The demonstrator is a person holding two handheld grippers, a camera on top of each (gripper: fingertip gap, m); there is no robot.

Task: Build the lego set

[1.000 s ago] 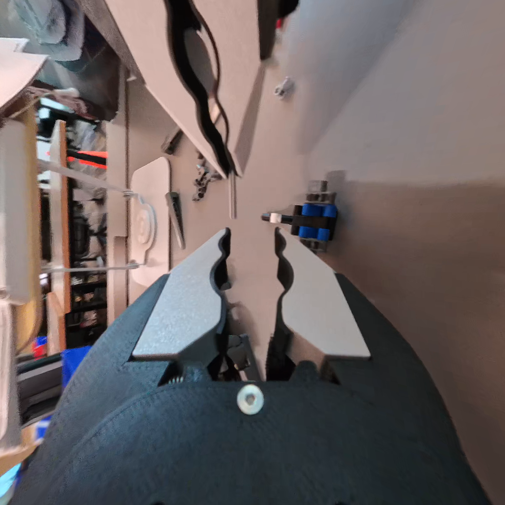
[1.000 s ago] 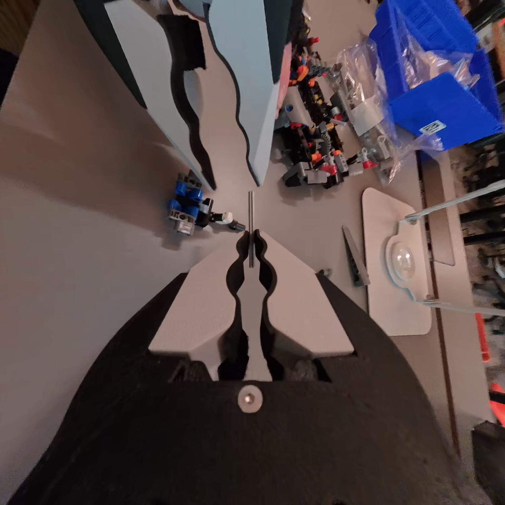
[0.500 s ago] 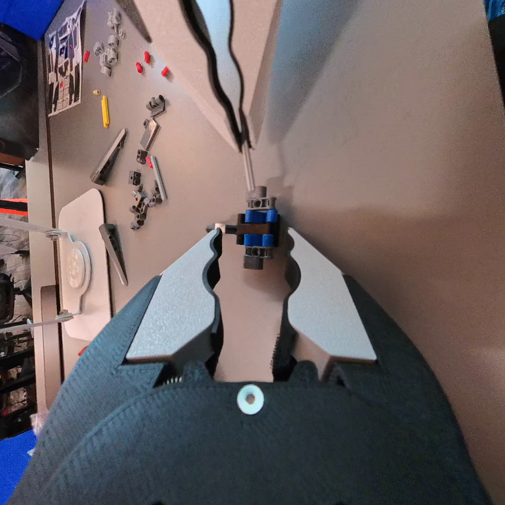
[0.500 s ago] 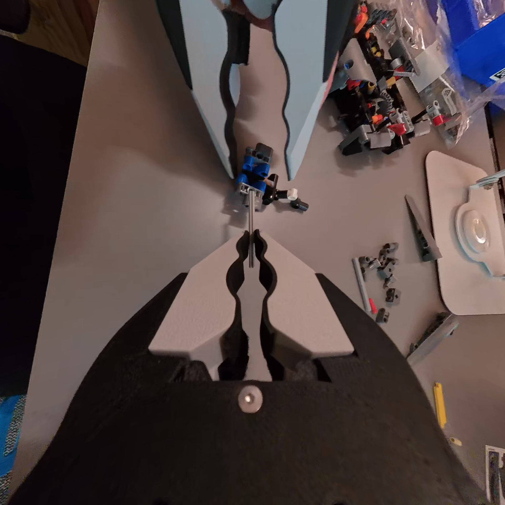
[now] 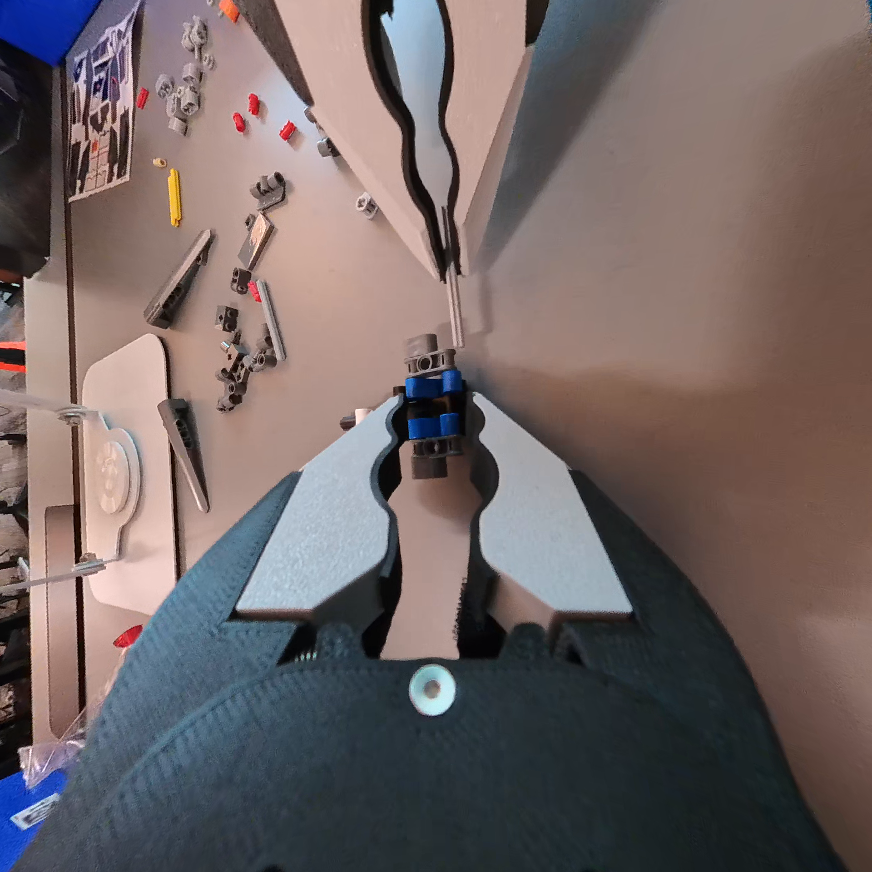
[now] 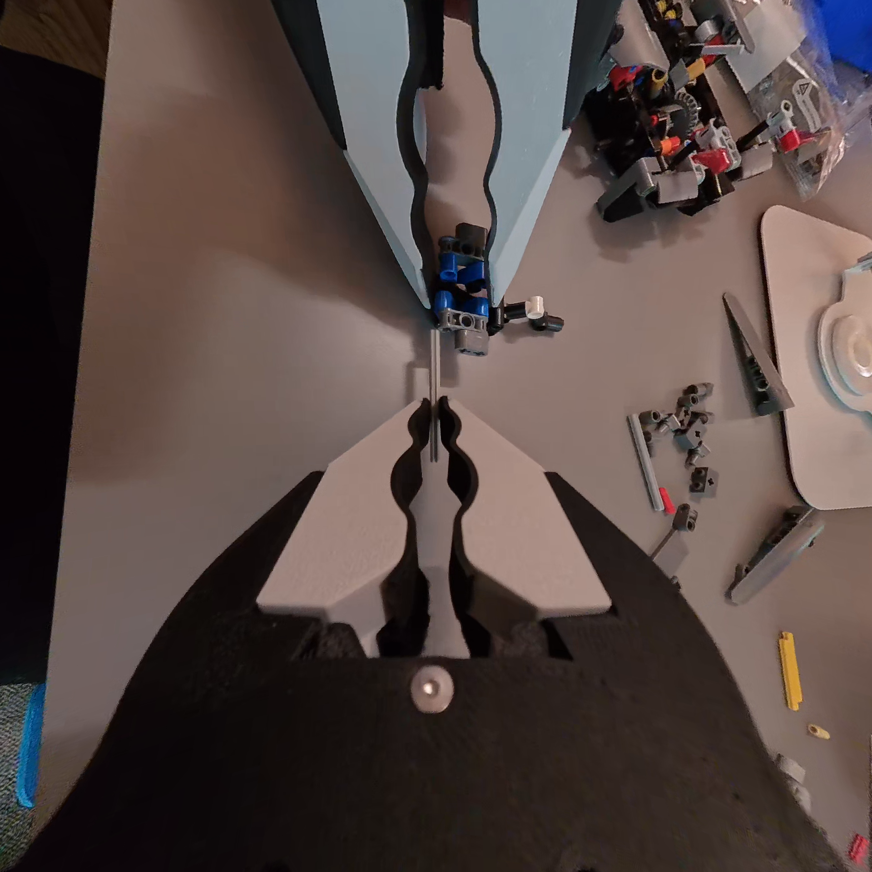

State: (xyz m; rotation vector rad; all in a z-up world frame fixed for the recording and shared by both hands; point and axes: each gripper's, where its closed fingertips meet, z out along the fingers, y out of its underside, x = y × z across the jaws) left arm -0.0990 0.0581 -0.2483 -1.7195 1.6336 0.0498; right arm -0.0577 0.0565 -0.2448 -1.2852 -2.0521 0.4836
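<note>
A small assembly of blue, grey and black pieces (image 5: 431, 420) sits between the tips of my left gripper (image 5: 436, 401), which is shut on it just above the table. A black pin with a white tip (image 6: 531, 311) sticks out of its side. My right gripper (image 6: 434, 405) is shut on a thin grey axle (image 6: 434, 365) that points at the assembly (image 6: 465, 302). The axle's far end is at the left end of the assembly's grey beam; I cannot tell whether it is inside a hole. In the left wrist view, the right gripper (image 5: 448, 271) and axle (image 5: 455, 314) come in from the top.
Loose grey and black parts (image 6: 679, 439), a grey wedge (image 6: 750, 358), a long grey panel (image 6: 774, 552) and a yellow bar (image 6: 789, 670) lie to the right. A partly built model (image 6: 660, 141) and a plastic bag (image 6: 797, 104) are at the back right, near a white pad (image 6: 802, 283). There is about 5 cm between the tips of the two grippers. The partly built model (image 6: 660, 141) is about 15 cm from my left fingertips.
My left gripper has moved forward around the assembly and closed on it. My right gripper has kept the axle and brought it up to the assembly's grey end.
</note>
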